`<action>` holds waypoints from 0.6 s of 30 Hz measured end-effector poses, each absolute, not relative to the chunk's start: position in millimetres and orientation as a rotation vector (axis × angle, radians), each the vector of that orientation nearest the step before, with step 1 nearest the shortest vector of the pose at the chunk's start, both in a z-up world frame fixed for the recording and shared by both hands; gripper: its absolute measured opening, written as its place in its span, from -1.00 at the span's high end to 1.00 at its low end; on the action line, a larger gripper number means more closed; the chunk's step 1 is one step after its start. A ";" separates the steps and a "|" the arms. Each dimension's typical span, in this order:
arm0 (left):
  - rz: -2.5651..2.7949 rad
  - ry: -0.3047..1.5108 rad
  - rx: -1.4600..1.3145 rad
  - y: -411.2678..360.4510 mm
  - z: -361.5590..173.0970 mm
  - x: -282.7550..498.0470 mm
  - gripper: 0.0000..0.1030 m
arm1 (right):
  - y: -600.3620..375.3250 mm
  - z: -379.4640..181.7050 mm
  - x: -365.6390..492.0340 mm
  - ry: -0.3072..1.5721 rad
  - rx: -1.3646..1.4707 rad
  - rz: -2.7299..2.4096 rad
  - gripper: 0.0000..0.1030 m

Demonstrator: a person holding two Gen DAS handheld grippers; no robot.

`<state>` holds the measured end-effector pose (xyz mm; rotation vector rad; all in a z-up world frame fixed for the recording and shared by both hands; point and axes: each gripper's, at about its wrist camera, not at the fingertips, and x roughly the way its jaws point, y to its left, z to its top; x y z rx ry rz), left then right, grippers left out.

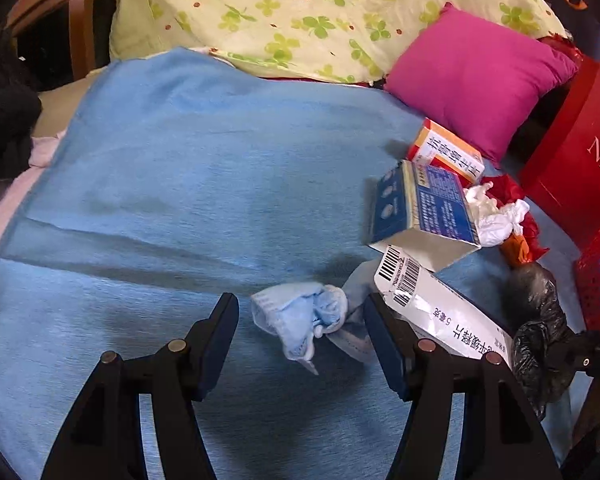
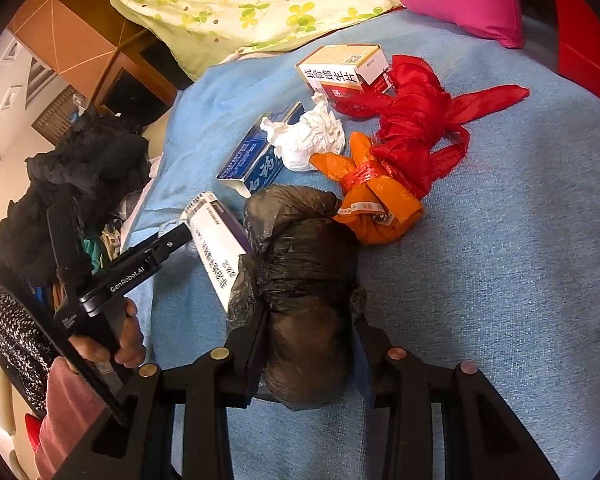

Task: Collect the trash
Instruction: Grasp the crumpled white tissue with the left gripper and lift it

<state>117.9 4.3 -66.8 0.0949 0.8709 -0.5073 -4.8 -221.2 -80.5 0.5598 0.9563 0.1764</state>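
The trash, a crumpled blue mask [image 1: 300, 320] near the bed's [image 1: 172, 168] front edge, lies loose between the open left tongs [image 1: 302, 336], so it could be missed or dragged, while the black bag [image 2: 300, 280] clamped in the right tongs [image 2: 310, 344] could slip.

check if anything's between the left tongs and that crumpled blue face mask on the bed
Nothing visible blocks it. The crumpled blue mask lies on the blue blanket in the gap of the open left tongs. The white barcode box sits just outside the right-hand finger.

"GenRobot.AI" on the left gripper [image 2: 140, 268], "Nilri…", cut off, on the red bag [image 1: 580, 168]
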 end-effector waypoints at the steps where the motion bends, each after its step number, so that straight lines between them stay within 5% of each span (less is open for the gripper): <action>1: -0.530 0.879 0.097 1.0 -68.4 116.1 -0.28 | -220.7 -81.1 -4.4 0.958 0.560 0.175 0.20; 9: -0.585 0.909 0.056 -8.7 -67.4 109.5 0.47 | -210.7 -80.3 -3.0 0.952 0.524 0.176 0.14; 18: -0.538 0.919 0.088 -13.6 -57.6 103.0 0.57 | -205.7 -65.2 -11.8 0.909 0.479 0.180 0.23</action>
